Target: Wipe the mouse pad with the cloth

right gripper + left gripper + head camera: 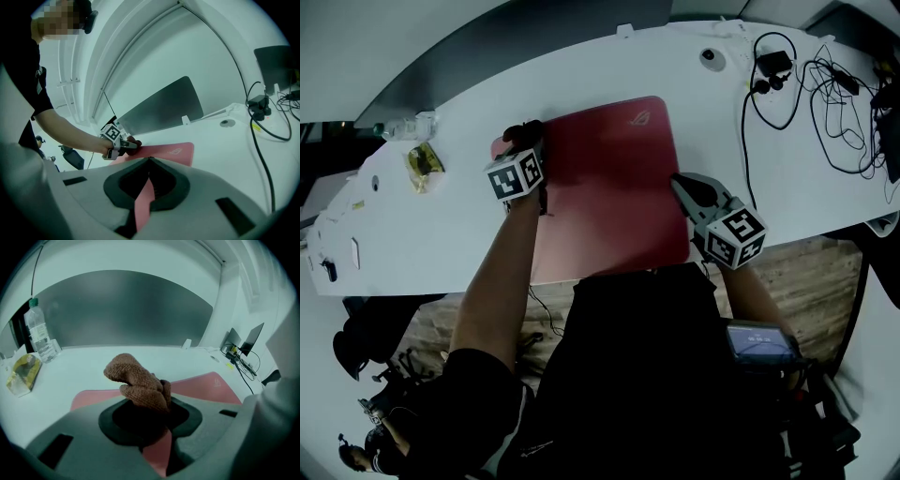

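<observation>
The left claw (pixel 525 142) is clamped on a crumpled brown knitted cloth (pixel 138 380) and holds it at the far left corner of the flat red rectangular mouse pad (pixel 614 187), which lies on the white counter (pixel 431 234). The right claw (pixel 678 184), tips together with nothing between them, sits at the pad's right edge.

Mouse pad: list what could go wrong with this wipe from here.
1. The cloth is bunched in the left tongs, so it may slip out or wipe poorly.
2. The mouse pad lies at the near edge of the table. A hard stroke could slide it, with the right tongs only at its right edge.
</observation>
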A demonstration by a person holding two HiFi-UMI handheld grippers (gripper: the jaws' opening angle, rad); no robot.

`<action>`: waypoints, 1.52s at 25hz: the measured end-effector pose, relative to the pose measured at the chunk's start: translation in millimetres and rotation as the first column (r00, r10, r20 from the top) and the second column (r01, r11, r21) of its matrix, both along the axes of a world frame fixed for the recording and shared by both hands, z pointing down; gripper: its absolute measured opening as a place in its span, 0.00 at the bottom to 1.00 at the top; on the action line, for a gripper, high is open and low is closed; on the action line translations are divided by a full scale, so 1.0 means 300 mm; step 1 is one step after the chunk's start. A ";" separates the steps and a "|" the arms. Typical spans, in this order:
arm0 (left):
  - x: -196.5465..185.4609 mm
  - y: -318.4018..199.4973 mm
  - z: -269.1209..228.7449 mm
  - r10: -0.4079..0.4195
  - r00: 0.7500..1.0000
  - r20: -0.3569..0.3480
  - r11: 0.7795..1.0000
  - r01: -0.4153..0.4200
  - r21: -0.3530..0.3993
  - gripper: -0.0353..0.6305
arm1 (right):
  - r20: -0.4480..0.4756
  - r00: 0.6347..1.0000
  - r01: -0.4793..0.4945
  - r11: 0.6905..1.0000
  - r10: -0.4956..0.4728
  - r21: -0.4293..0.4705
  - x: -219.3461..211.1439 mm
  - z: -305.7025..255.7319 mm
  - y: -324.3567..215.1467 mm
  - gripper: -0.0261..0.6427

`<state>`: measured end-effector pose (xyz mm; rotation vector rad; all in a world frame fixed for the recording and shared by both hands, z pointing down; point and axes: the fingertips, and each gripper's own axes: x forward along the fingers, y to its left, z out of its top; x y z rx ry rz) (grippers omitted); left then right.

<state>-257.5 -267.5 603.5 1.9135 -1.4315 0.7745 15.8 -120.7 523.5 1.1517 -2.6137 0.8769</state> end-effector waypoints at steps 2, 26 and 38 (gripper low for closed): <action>0.062 0.006 0.002 0.022 1.000 0.003 1.000 -0.022 -0.003 0.25 | 0.005 1.000 0.000 1.000 0.000 0.001 0.024 0.000 -0.001 0.08; 0.662 -0.024 0.006 0.154 0.985 -0.080 0.988 -0.156 -0.010 0.25 | 0.037 0.999 0.040 0.999 -0.040 -0.008 0.262 0.044 0.026 0.08; 0.938 -0.011 0.014 0.284 0.951 -0.123 0.959 -0.283 0.026 0.25 | 0.051 0.998 0.036 0.999 -0.036 -0.001 0.356 0.048 0.022 0.08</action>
